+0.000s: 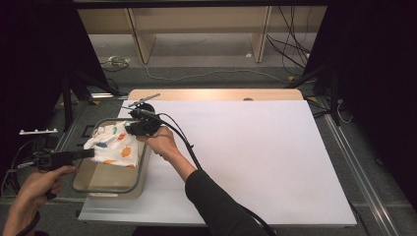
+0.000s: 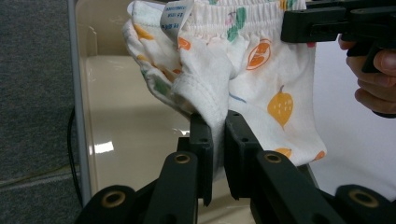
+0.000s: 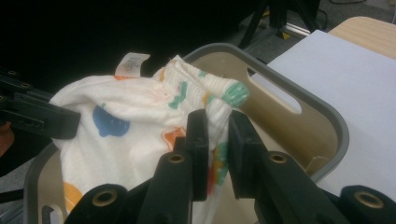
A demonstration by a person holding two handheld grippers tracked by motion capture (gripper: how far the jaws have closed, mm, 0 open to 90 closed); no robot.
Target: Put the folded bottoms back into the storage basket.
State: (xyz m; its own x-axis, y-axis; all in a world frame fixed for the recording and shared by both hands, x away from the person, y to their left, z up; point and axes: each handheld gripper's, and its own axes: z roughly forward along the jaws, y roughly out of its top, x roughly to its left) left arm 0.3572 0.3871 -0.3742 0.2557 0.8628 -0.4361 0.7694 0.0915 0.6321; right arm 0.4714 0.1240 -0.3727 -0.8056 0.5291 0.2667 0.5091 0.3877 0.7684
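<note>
Over the tub (image 1: pixel 109 183) at the left edge of the white surface (image 1: pixel 255 157), a small white garment (image 1: pixel 114 147) with a fruit print is held stretched between both tongs, clear of the tub floor and partly above its rim.

Step in hand, judged from the frames: the garment is being lifted out of the tub, or spread over it, by two opposite edges. To do it well:
- Both grips should be kept firm; the fabric is thin and only a narrow fold is caught in each.
- Both hands should be raised together so the cloth stays taut, not sagging back against the tub wall.
- The hem should be cleared over the rim before anything is carried sideways towards the open surface, otherwise it may snag.
- Pull should be kept even; too much tension on one side could strip the fold out of the other pair.

Left tongs (image 2: pixel 218 140): clenched on a bunched fold at the leg hem, cloth pinched between the pads, seen in the left gripper view.

Right tongs (image 3: pixel 218 140): clenched on the elastic waistband edge, with fabric squeezed between the pads, seen in the right gripper view. A label (image 3: pixel 132 63) sticks up from the waistband nearby, not gripped.
</note>
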